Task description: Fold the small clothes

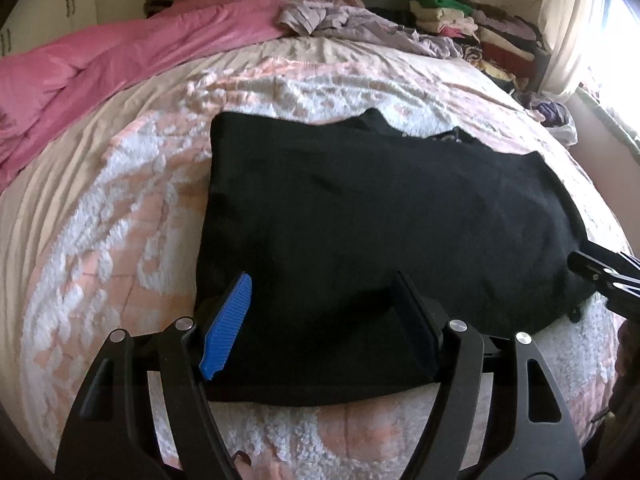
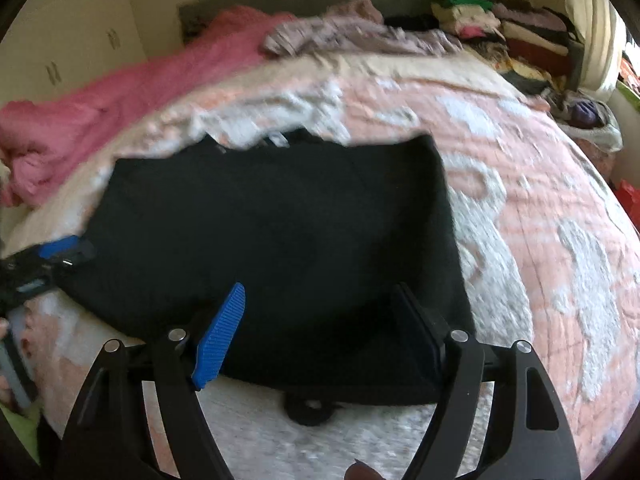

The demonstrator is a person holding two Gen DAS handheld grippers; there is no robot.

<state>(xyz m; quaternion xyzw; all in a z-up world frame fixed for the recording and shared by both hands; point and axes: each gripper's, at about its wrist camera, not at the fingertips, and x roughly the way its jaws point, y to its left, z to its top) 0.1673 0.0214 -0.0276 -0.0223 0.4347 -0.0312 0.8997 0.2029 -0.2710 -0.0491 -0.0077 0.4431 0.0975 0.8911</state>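
Note:
A black garment (image 1: 380, 220) lies flat and folded on the pink-and-white bedspread (image 1: 120, 220). My left gripper (image 1: 322, 280) stands open over the garment's near left edge, one blue pad (image 1: 228, 320) on either side of the cloth and neither pressing on it. In the right wrist view the same black garment (image 2: 280, 220) fills the middle. My right gripper (image 2: 320, 288) is open above its near right edge, and a small dark loop of cloth pokes out under the hem. Each gripper also shows at the far side of the other's view: right gripper (image 1: 600, 276), left gripper (image 2: 52, 256).
A crumpled pink duvet (image 1: 100, 68) runs along the bed's left side. Loose lilac clothes (image 1: 352, 20) lie near the headboard, and a stack of folded clothes (image 1: 480, 28) stands at the back right by a curtain (image 1: 580, 20). A fingertip (image 2: 360, 472) shows at the bottom edge.

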